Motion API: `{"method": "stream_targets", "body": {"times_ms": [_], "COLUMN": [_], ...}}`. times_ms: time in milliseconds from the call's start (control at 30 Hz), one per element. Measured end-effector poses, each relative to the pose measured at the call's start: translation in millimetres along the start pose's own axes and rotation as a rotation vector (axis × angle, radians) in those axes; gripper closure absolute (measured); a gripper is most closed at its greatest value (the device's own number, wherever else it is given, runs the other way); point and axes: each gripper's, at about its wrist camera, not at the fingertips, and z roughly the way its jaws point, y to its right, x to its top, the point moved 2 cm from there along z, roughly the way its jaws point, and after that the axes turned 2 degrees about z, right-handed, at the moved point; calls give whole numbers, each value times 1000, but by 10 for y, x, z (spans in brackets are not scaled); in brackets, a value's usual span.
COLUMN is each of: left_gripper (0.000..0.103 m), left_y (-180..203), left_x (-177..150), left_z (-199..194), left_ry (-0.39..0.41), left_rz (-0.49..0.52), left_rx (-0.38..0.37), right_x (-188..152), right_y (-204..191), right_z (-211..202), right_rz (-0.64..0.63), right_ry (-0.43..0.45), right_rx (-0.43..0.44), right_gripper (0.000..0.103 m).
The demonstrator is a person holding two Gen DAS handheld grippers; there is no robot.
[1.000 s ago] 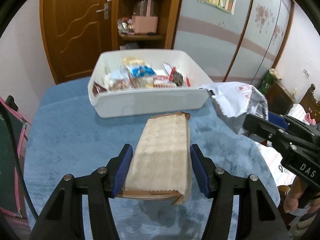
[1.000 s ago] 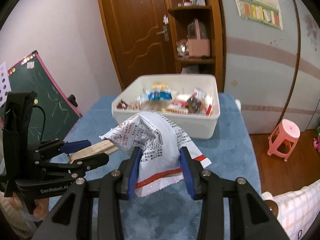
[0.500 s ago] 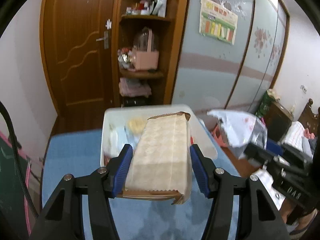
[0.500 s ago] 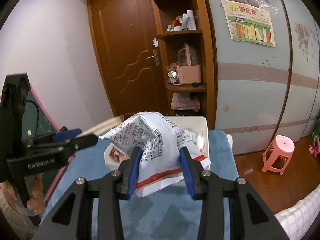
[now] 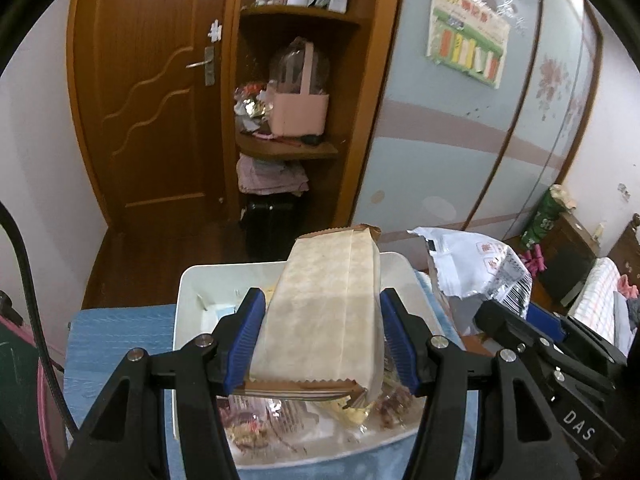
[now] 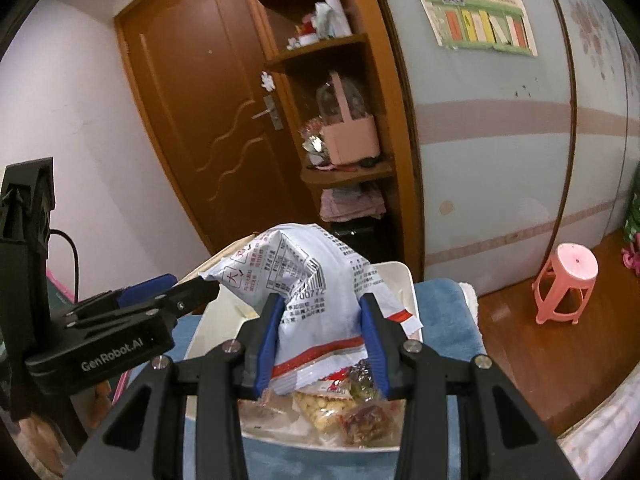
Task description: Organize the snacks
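Gripping a tan paper-wrapped snack packet [image 5: 324, 312] between its blue fingers [image 5: 250, 332], the left gripper [image 5: 322, 340] is holding it in the air over the white plastic bin [image 5: 184, 292]. Both pads are pressing against the packet's long sides, and its crimped far end is pointing away from the fingers, toward the brown door [image 5: 148, 92] and the wooden corner shelf [image 5: 288, 148]. Below the fingers, loose snack bags [image 5: 256, 432] are lying on the floor of the bin, which is sitting on the blue-covered desk [image 5: 104, 344].

To the right of the left fingers, the right gripper [image 6: 322, 340] is pinching a white printed snack bag [image 6: 312, 280], its blue pads [image 6: 268, 336] squeezing the bag's lower half so that the top is puffing out above them. This bag is also hanging over the bin [image 6: 408, 280], nearer its right side, with small packs of nuts and dried fruit [image 6: 340, 404] lying directly beneath the fingers. In the right wrist view the left gripper's black body [image 6: 100, 340] is showing at the left of the fingers, level with them and close beside.

Beyond the right fingers, a pink plastic stool [image 6: 564, 284] is standing on the wooden floor, well apart from the desk.
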Motion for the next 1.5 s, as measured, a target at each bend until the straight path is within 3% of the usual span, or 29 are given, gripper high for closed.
{"method": "stream_targets", "body": {"times_ms": [133, 333, 433, 533, 1000, 1500], "left_gripper": [53, 52, 23, 19, 18, 17], "left_y": [-42, 19, 51, 44, -8, 276], "left_x": [5, -61, -98, -120, -295, -585], "left_z": [274, 560, 549, 445, -30, -1138], "left_ry": [-33, -75, -74, -33, -41, 17], "left_rz": [-39, -24, -17, -16, 26, 109], "left_rx": [-29, -19, -27, -30, 20, 40], "right_x": [-51, -203, -263, -304, -388, -443], "right_y": [118, 219, 227, 189, -7, -371], "right_z": [256, 567, 658, 685, 339, -543], "right_rz": [37, 53, 47, 19, -47, -115], "right_ry": [-42, -135, -175, -190, -181, -122], "right_rx": [-25, -36, -29, -37, -31, -33], "right_gripper": [63, 61, 61, 60, 60, 60]}}
